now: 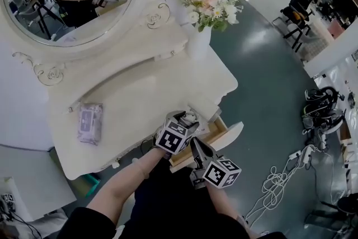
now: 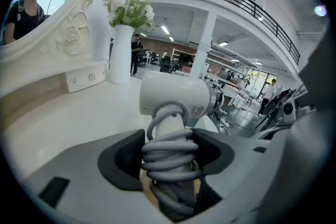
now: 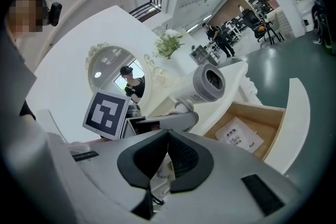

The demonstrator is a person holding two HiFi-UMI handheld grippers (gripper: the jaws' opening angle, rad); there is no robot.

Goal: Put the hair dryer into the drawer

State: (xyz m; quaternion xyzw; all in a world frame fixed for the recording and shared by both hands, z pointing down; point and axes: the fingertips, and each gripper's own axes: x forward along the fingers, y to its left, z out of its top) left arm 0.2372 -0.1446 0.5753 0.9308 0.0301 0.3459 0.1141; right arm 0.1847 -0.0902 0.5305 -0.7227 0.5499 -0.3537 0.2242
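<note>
The left tongs [image 2: 170, 160] pinch the hair dryer [image 3: 207, 83] by its cord-wound handle, open drawer [image 3: 262, 111] at its four o'clock, right tongs [image 3: 167, 157] pressed together, empty — slack cord coils could snag the drawer rim.

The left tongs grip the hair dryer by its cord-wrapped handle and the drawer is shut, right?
No, the drawer is open, as the right gripper view shows. The left tongs do grip the hair dryer by its cord-wrapped handle.

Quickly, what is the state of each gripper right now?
Left gripper: closed on the cord-wrapped handle of the hair dryer.
Right gripper: closed, apparently empty.
</note>
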